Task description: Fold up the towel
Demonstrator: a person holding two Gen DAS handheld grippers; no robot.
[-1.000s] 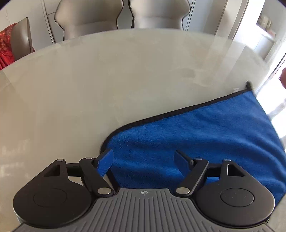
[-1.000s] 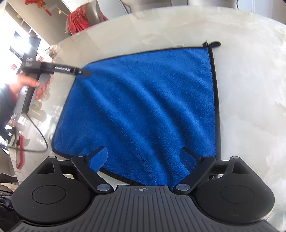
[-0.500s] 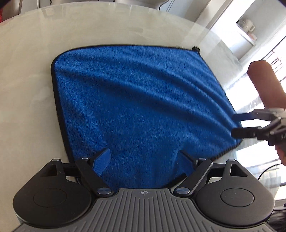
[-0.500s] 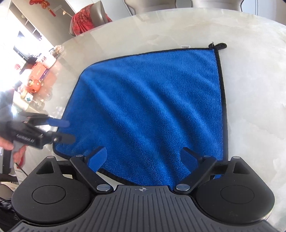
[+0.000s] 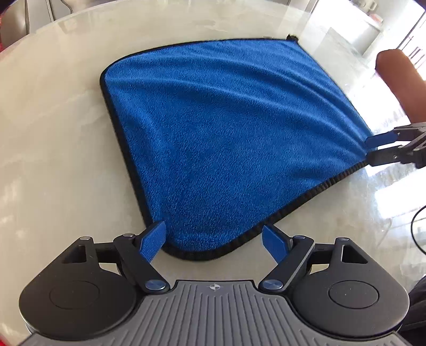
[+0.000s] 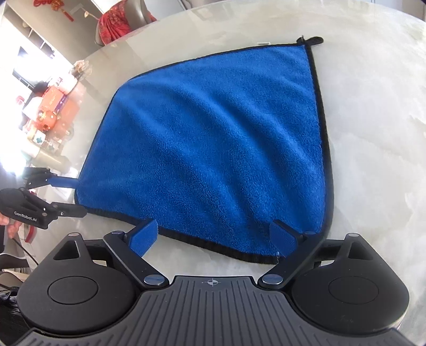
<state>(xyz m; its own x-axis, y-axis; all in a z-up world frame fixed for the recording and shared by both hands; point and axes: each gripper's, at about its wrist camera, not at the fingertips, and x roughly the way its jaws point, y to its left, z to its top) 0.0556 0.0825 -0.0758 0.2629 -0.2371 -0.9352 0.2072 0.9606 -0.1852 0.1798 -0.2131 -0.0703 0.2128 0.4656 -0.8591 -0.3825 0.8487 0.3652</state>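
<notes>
A blue towel (image 5: 226, 138) with a black hem lies spread flat on the pale round table (image 5: 53, 133). My left gripper (image 5: 214, 239) is open, its fingers either side of the towel's near left corner. It also shows in the right wrist view (image 6: 69, 195), open at that corner. My right gripper (image 6: 213, 238) is open over the towel's near right corner, the towel (image 6: 218, 143) stretching away ahead. It also shows in the left wrist view (image 5: 372, 149), open at the towel's right corner. A black hanging loop (image 6: 311, 40) sticks out at the far corner.
Chairs (image 5: 16, 24) stand beyond the table's far edge. A red cushion (image 6: 117, 24) and cluttered shelves (image 6: 48, 106) lie off to the left. A dark cable (image 5: 418, 229) hangs past the table's right edge. A forearm (image 5: 399, 85) reaches in at right.
My left gripper has swung from the towel's far left corner back to its near left corner. My right gripper has drawn back a little to the near right corner. Both stay open.
</notes>
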